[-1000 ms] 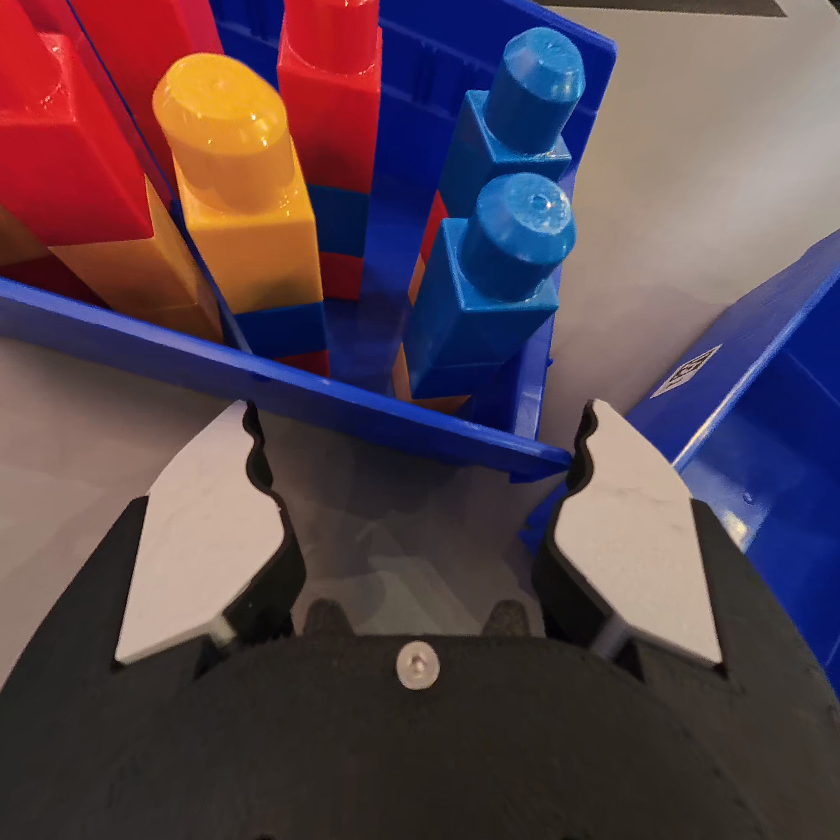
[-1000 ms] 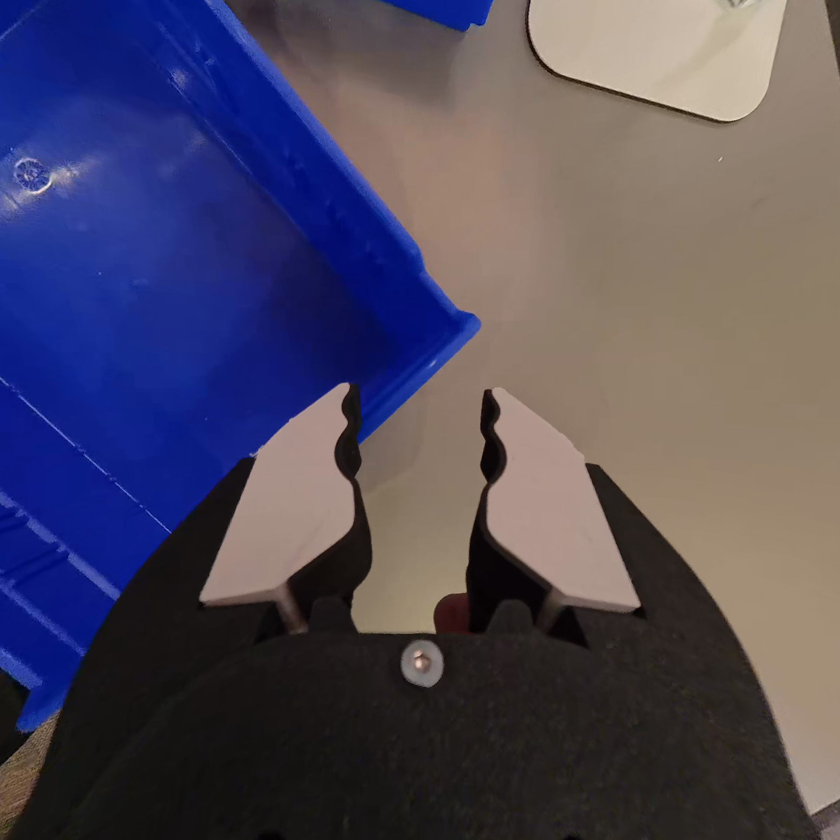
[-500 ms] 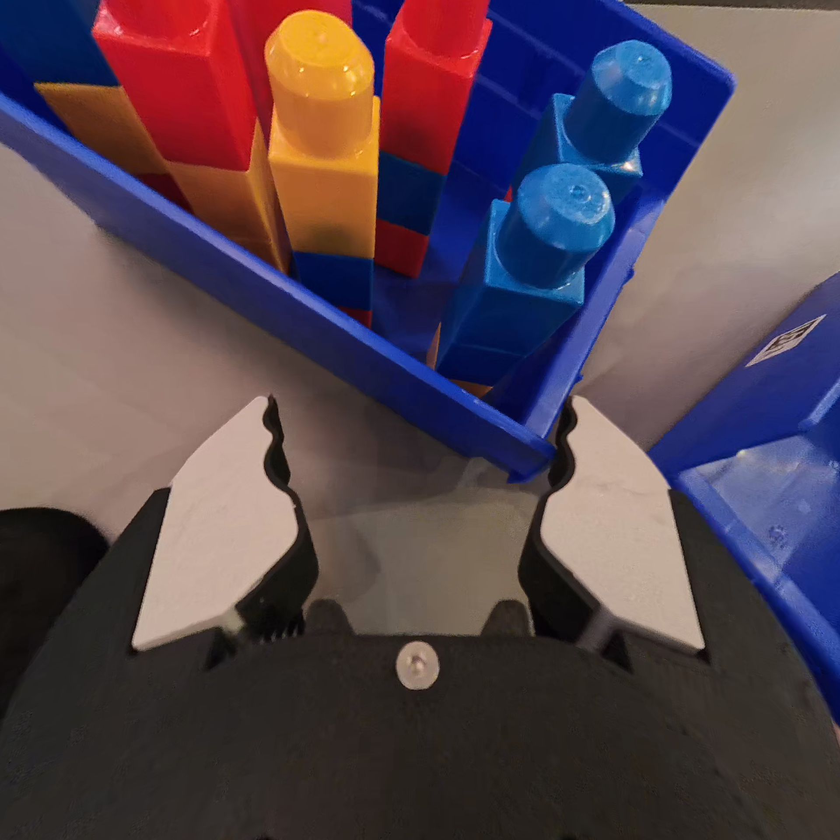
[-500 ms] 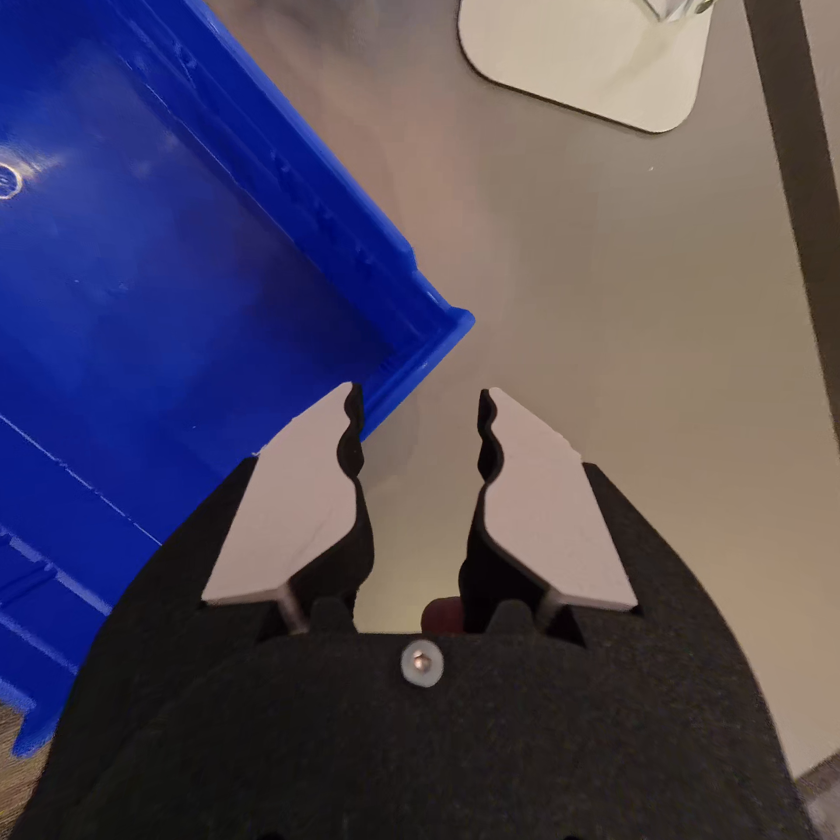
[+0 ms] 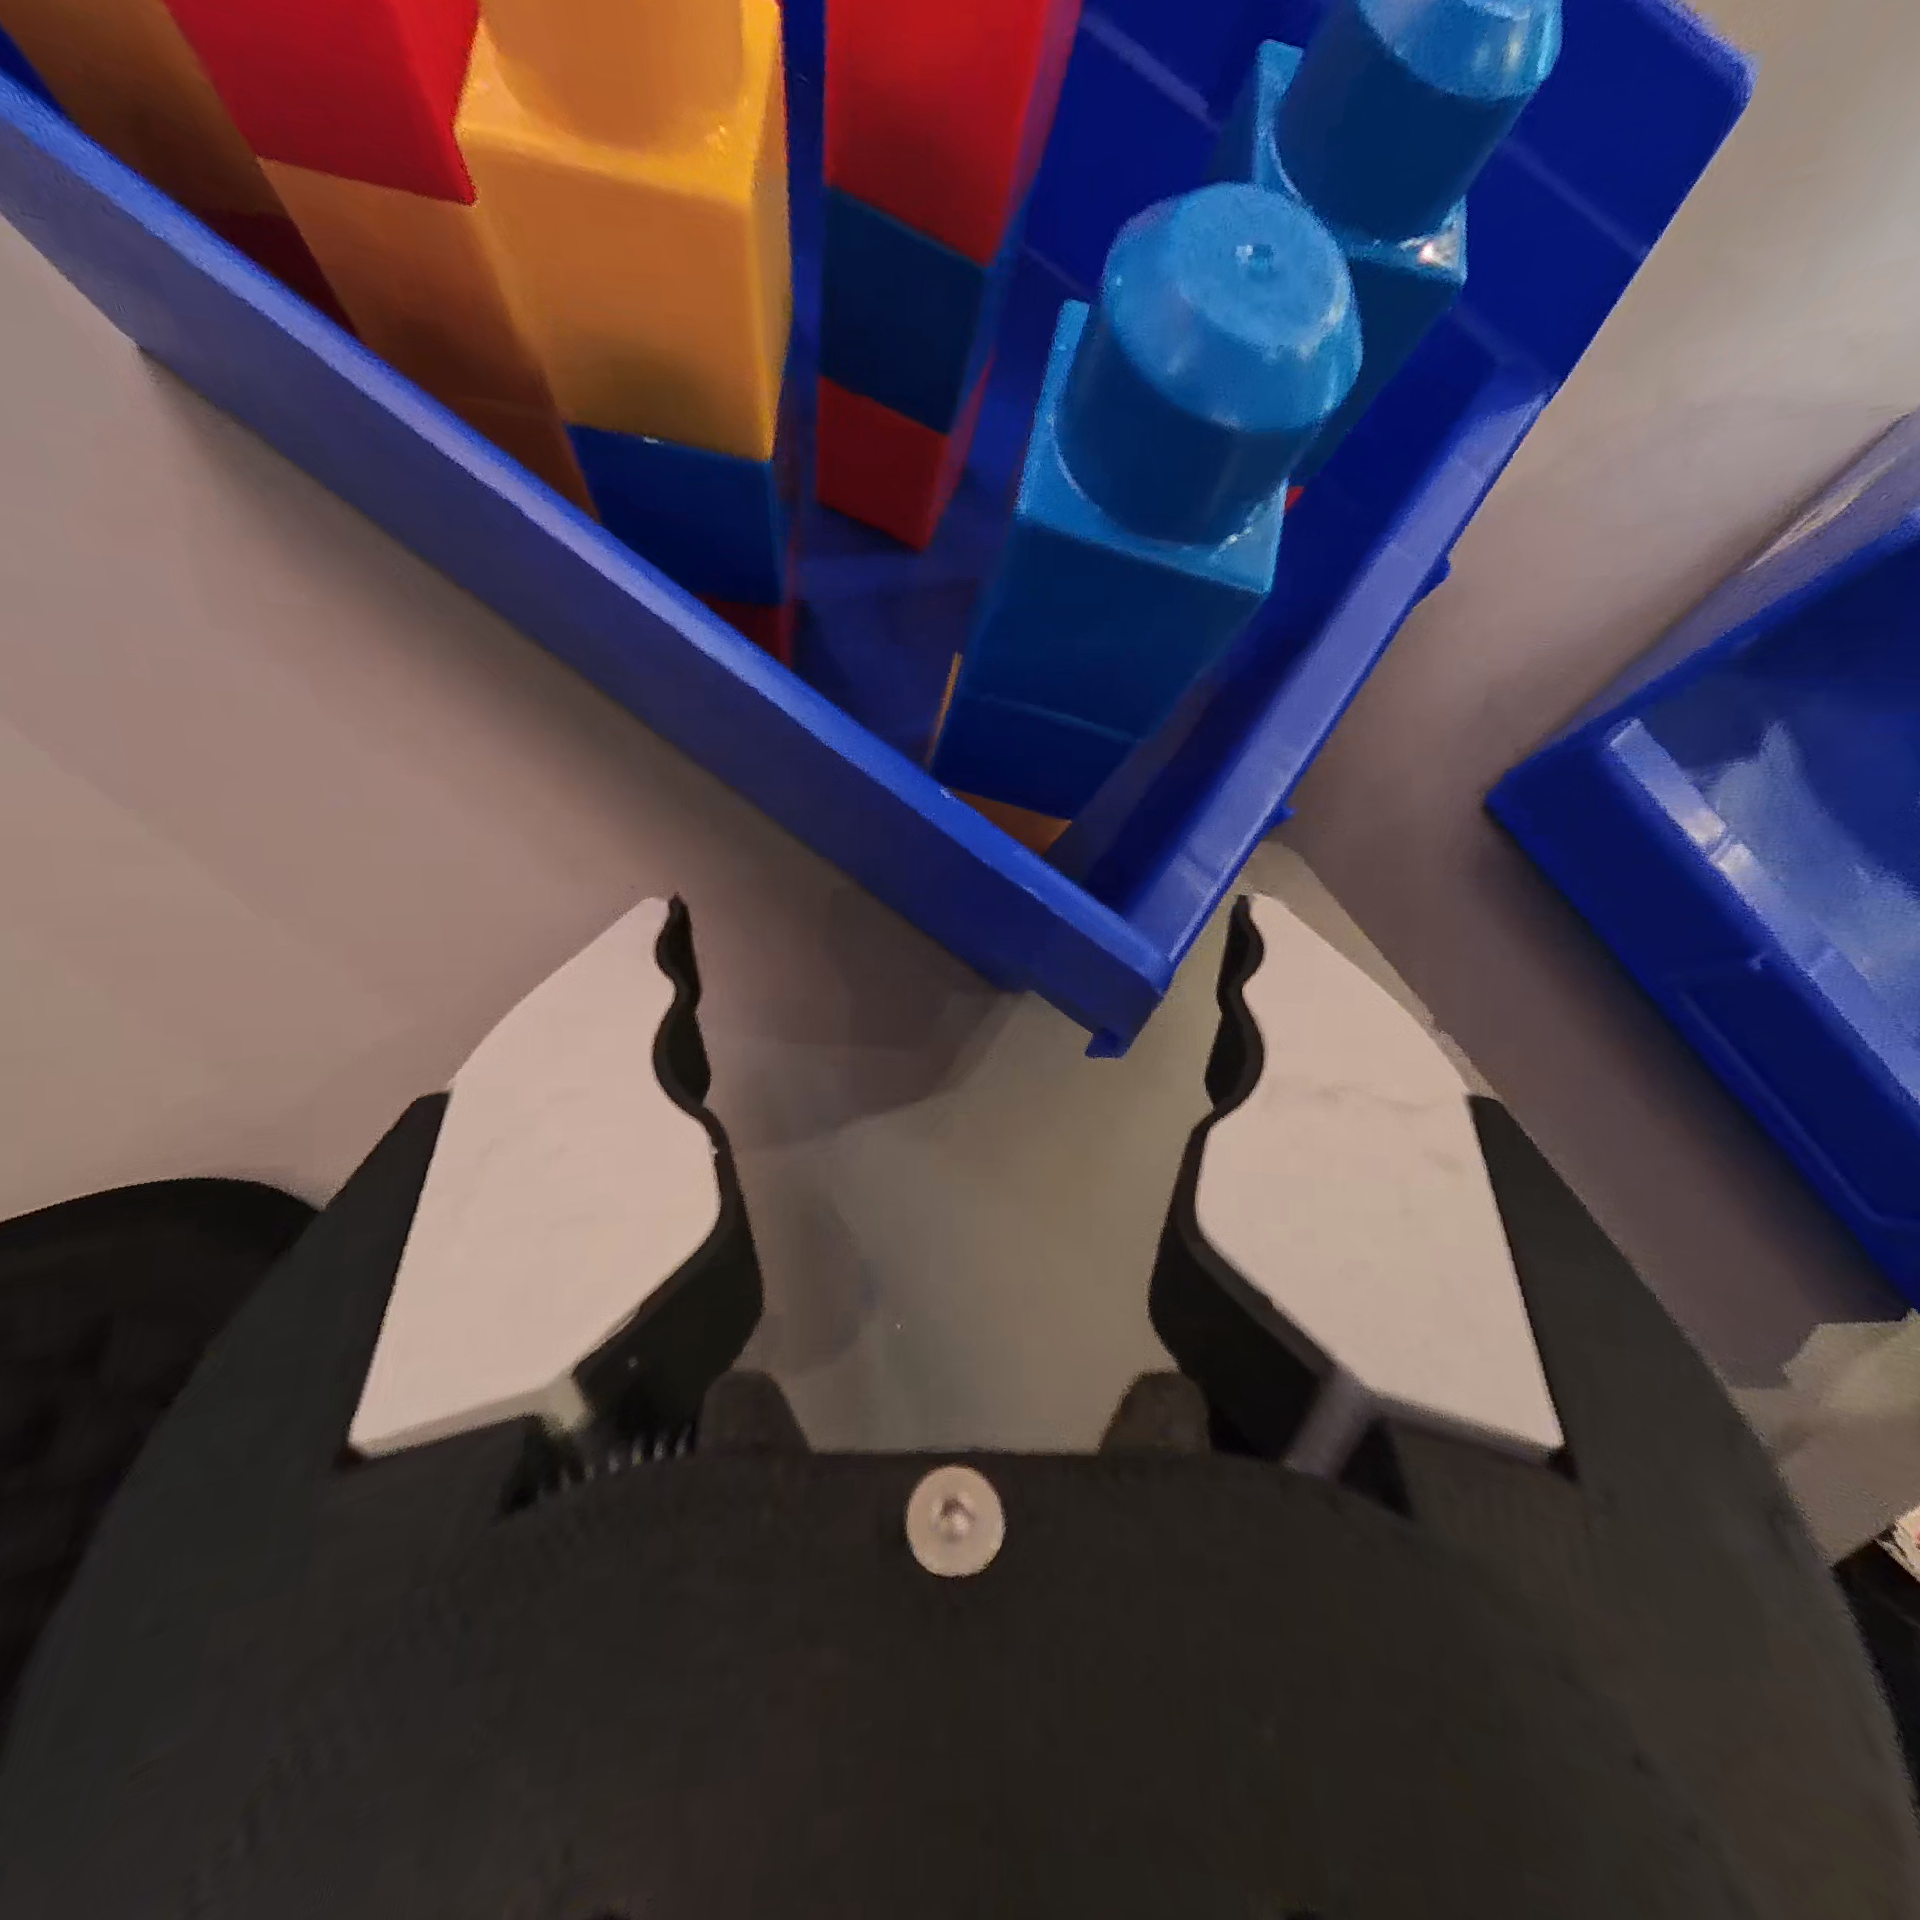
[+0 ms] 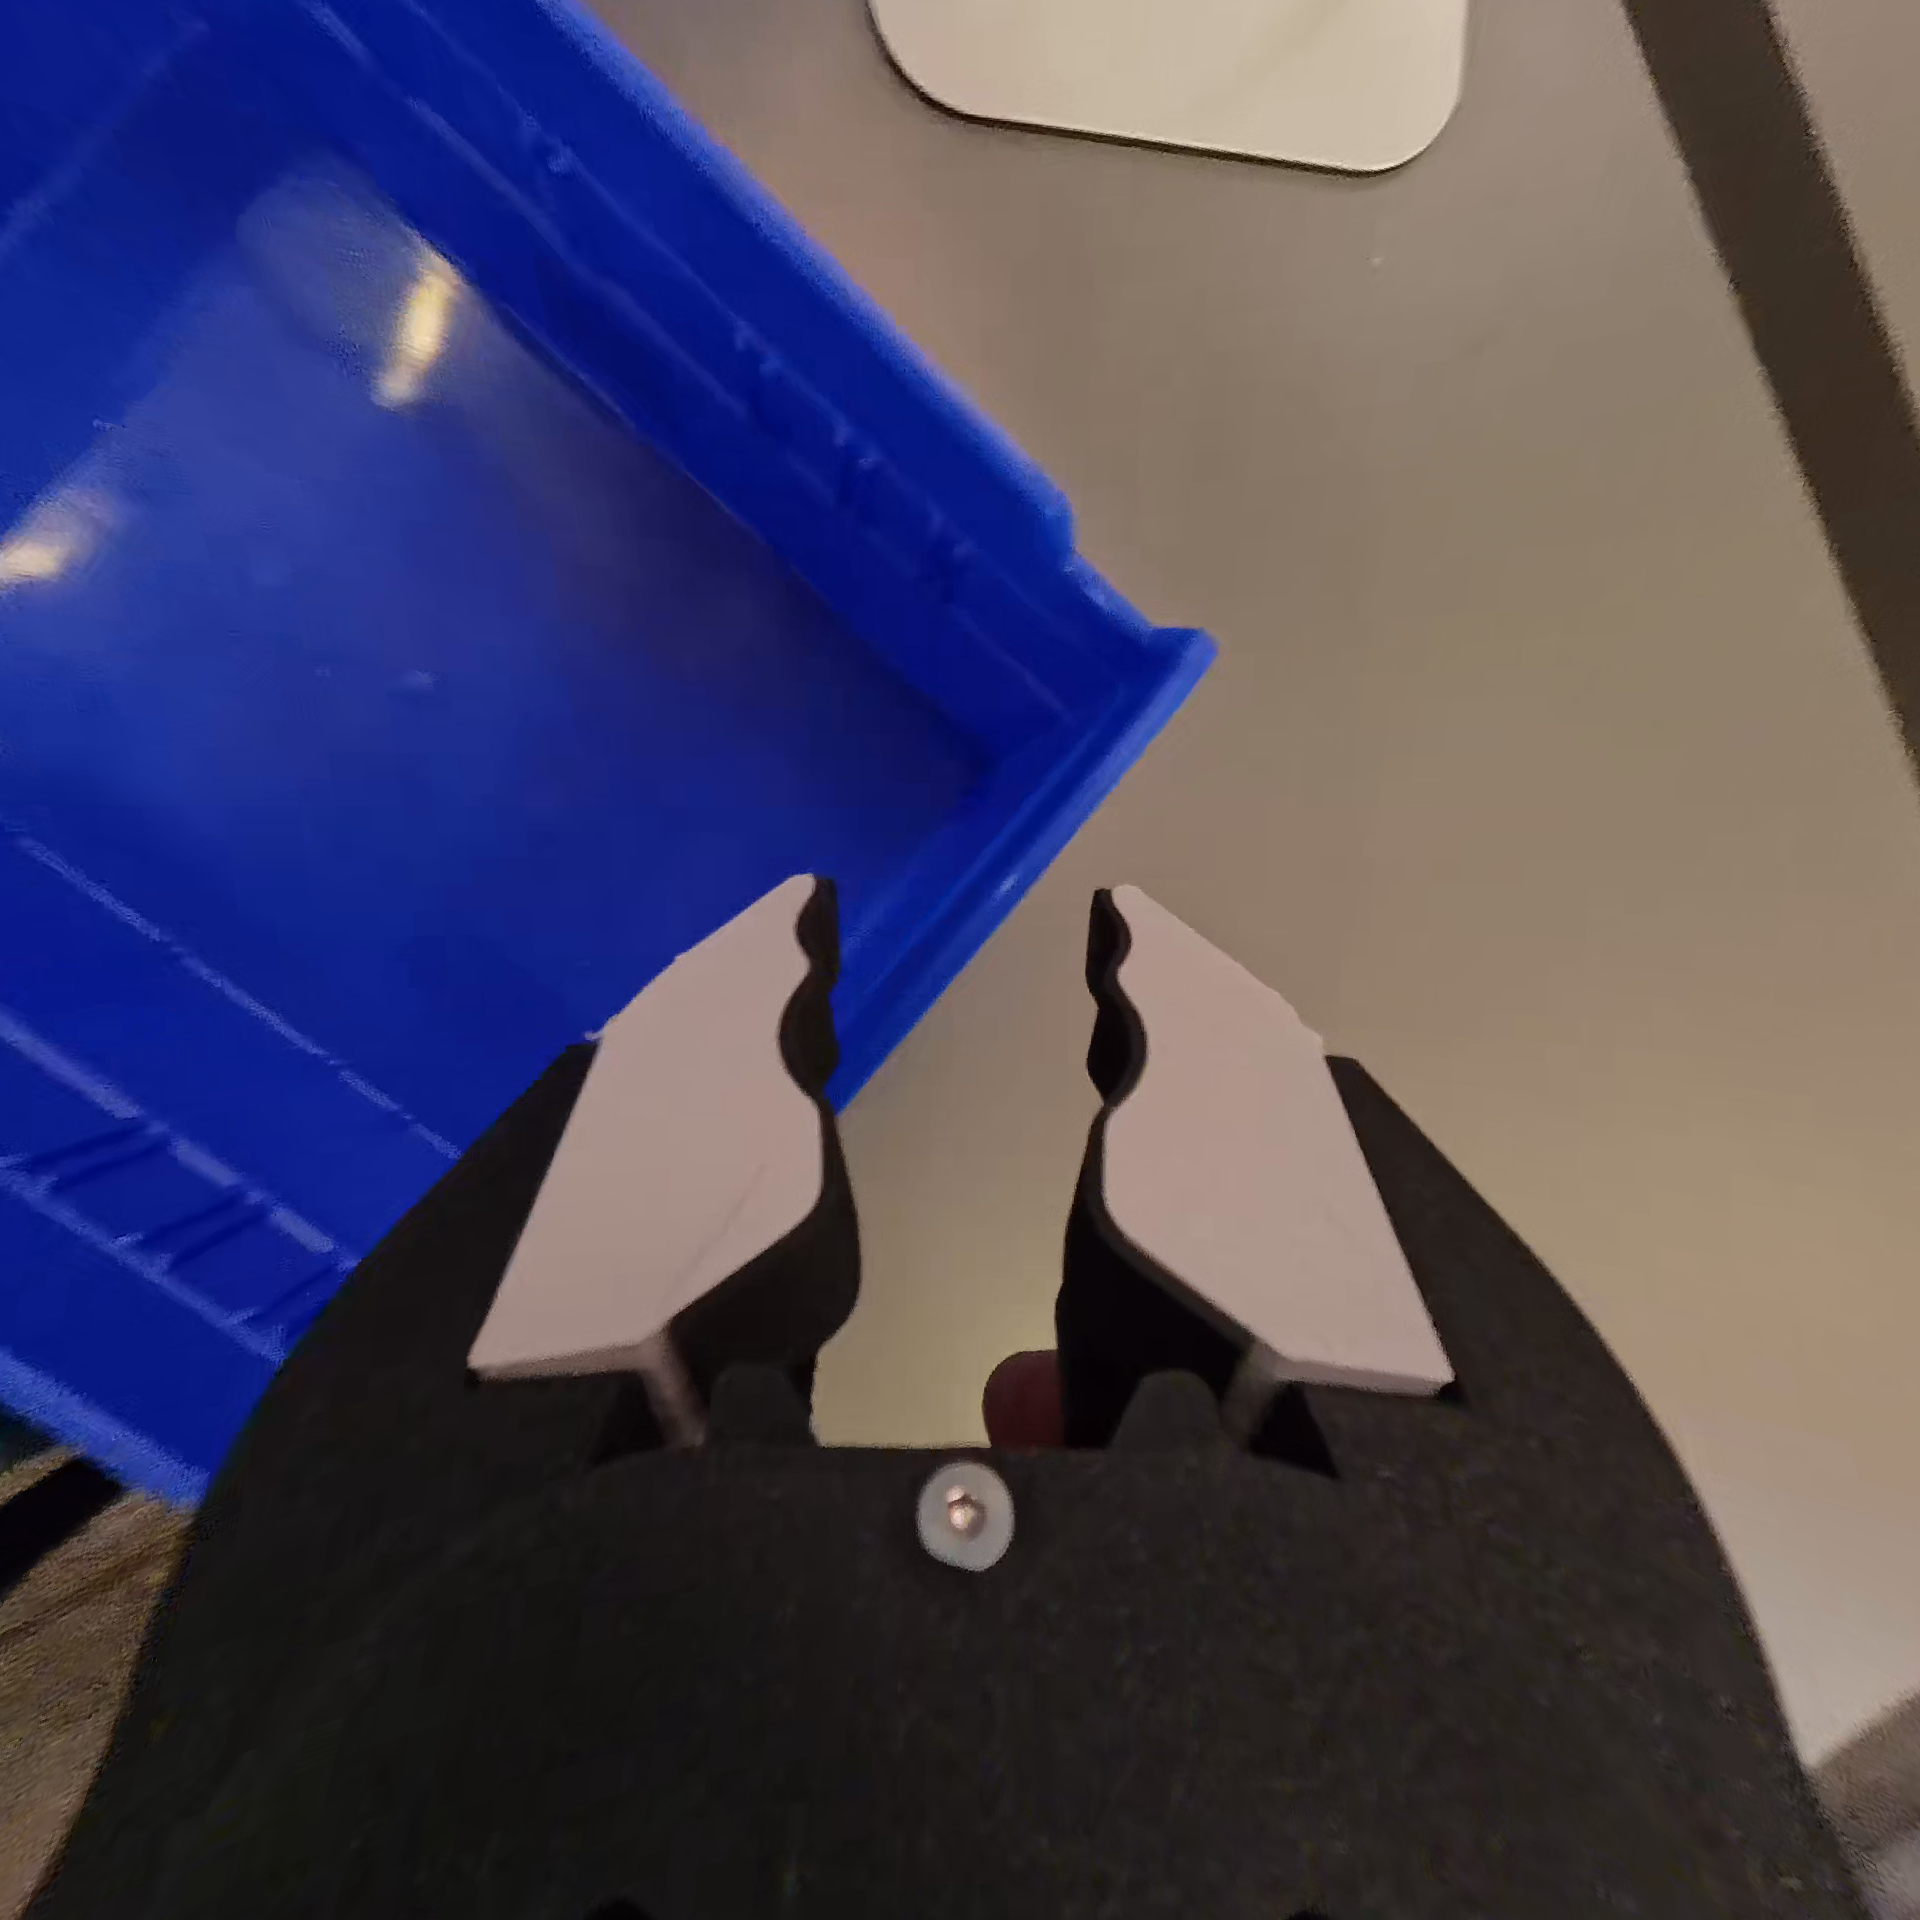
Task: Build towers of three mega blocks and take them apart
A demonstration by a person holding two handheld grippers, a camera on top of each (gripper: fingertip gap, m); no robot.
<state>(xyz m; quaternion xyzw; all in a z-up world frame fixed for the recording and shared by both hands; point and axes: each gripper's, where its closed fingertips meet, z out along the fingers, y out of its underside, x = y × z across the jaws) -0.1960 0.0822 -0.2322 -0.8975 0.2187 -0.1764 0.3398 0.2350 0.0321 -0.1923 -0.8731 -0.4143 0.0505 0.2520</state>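
Note:
In the left wrist view a blue bin [image 5: 644, 582] holds several upright block towers: a blue-topped tower [image 5: 1153, 540] nearest its front corner, a second blue-topped one [image 5: 1392, 156] behind it, a yellow-topped tower [image 5: 644, 239] and red-topped ones [image 5: 914, 114]. My left gripper [image 5: 954, 925] is open and empty, just in front of the bin's near corner. In the right wrist view my right gripper [image 6: 961, 904] is open and empty, over the table at the corner of an empty blue bin [image 6: 1101, 748].
The empty blue bin also shows at the right edge of the left wrist view [image 5: 1704, 831]. A white rounded pad [image 6: 1174, 83] lies on the grey table at the top of the right wrist view. A dark strip [image 6: 1787, 312] runs along the table's right side. There is about 45 centimetres between the tips of the two grippers.
My left gripper has swung so the bin of towers sits more centred and closer, its corner now between the fingertips. My right gripper shifted slightly along the empty bin's corner. Both stay open.

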